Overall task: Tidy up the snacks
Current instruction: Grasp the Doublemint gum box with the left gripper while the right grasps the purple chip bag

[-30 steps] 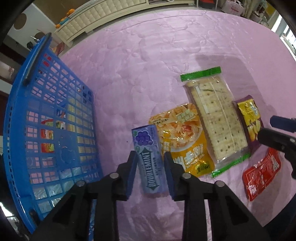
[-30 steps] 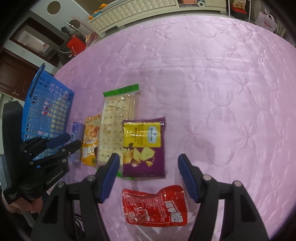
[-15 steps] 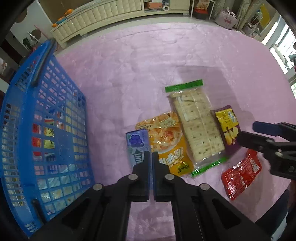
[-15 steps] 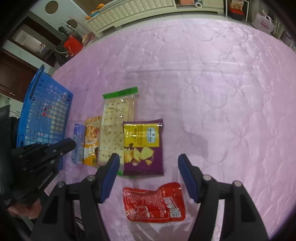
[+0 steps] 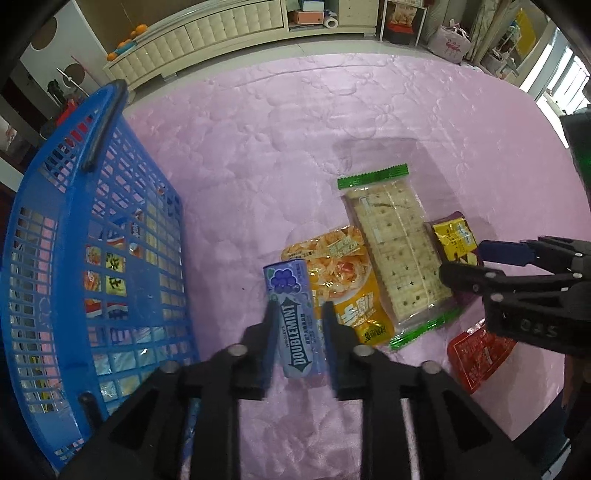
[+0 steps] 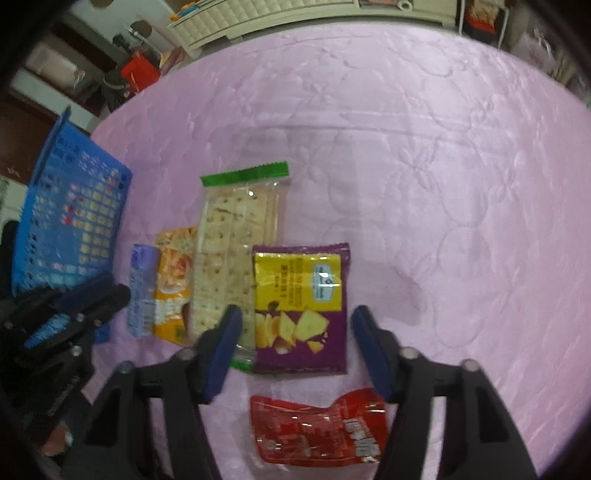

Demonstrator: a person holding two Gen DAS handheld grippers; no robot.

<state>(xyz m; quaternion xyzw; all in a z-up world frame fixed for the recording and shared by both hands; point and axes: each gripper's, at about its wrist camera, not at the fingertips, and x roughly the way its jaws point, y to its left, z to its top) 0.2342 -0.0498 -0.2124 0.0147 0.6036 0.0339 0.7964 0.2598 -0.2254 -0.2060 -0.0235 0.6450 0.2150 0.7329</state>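
A purple Doublemint gum pack (image 5: 287,284) lies on the pink cloth beside the blue basket (image 5: 92,184). My left gripper (image 5: 299,325) hovers over it with its jaws opening; the pack shows between the fingers and the pads do not press it. To its right lie a yellow snack bag (image 5: 343,280), a cracker pack (image 5: 395,254), a purple and yellow chip bag (image 6: 299,295) and a red pouch (image 6: 317,432). My right gripper (image 6: 297,328) straddles the chip bag's near end, its jaws closing with gaps on both sides.
The basket (image 6: 74,206) stands at the left with several snack packs inside. The pink quilted cloth (image 6: 443,184) stretches far and right of the snacks. A cream cabinet (image 5: 221,29) and shelves line the room beyond the table.
My left jaws closed fully with nothing in them, then parted again around the gum pack as the gripper rose. My right jaws narrowed and shifted over the chip bag.
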